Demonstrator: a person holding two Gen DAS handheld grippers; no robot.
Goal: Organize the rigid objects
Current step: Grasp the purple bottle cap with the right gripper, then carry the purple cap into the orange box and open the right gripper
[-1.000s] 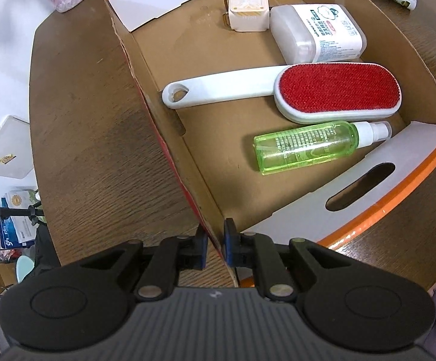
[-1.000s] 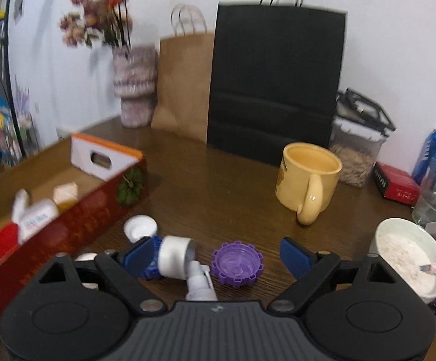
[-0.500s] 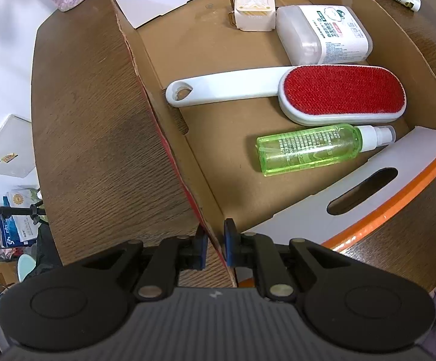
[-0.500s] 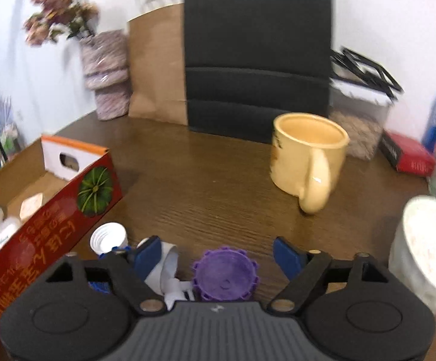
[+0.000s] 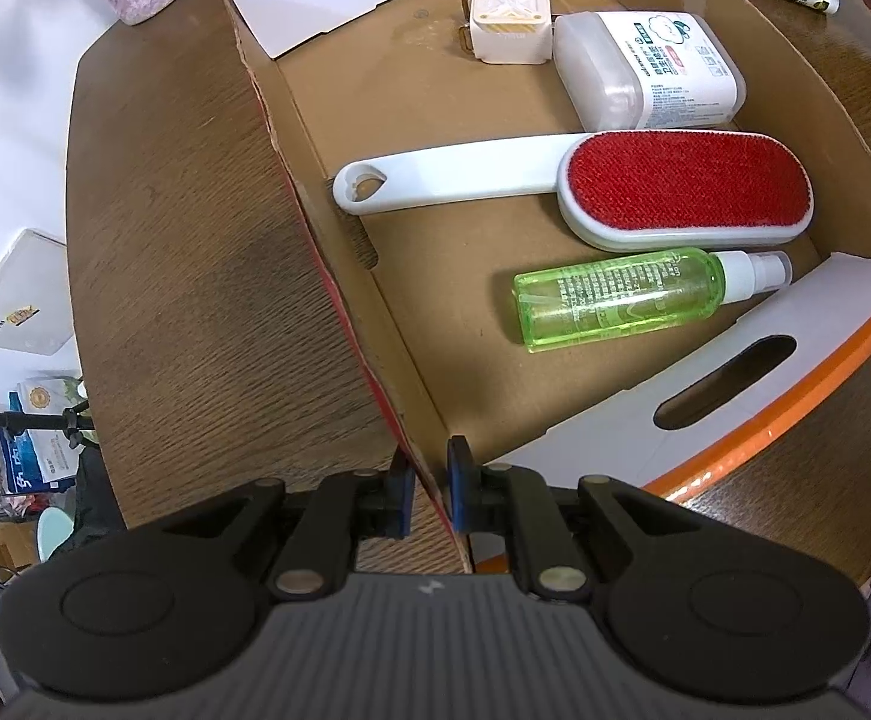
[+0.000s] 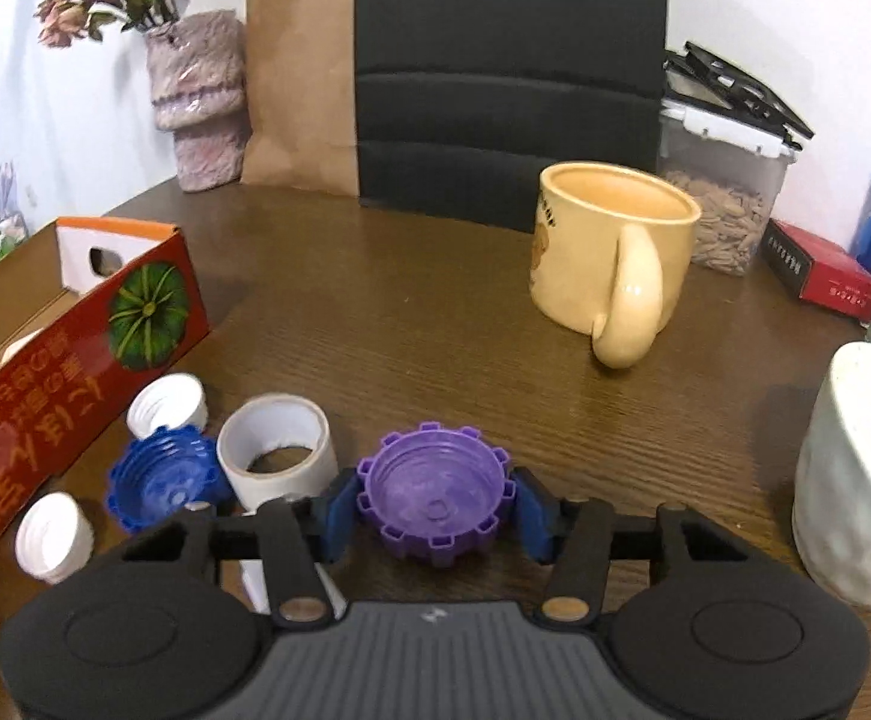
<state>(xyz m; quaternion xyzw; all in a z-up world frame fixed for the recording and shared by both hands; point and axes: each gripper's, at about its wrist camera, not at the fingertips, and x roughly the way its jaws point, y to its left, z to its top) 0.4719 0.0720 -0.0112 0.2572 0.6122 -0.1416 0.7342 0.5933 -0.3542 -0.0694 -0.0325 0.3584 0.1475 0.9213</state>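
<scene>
Your right gripper (image 6: 435, 507) has just been closing its jaws, and the purple notched plastic lid (image 6: 433, 499) now sits squarely between the blue pads (image 6: 339, 510), open side up on the brown wooden table (image 6: 435, 312); the pads look to be touching its toothed rim on both sides, so call it a grip just forming. Squeeze evenly and seat the pads on the teeth, not the notches, so the lid cannot twist as you lift. Just left of the claw stand a white tape roll (image 6: 277, 450) and a blue notched lid (image 6: 162, 480), with two white ribbed caps (image 6: 168, 405) beyond; lift straight up before you swing, or you will knock them. Further left is the red-sided cardboard box (image 6: 75, 360), the likely home for this lid. Your left gripper (image 5: 428, 495) is clamped on the near wall of that box (image 5: 375, 384), steadying it. Ahead of that claw lie a green spray bottle (image 5: 621, 297), a red-faced white lint brush (image 5: 657, 189), and open floor for the lid.
</scene>
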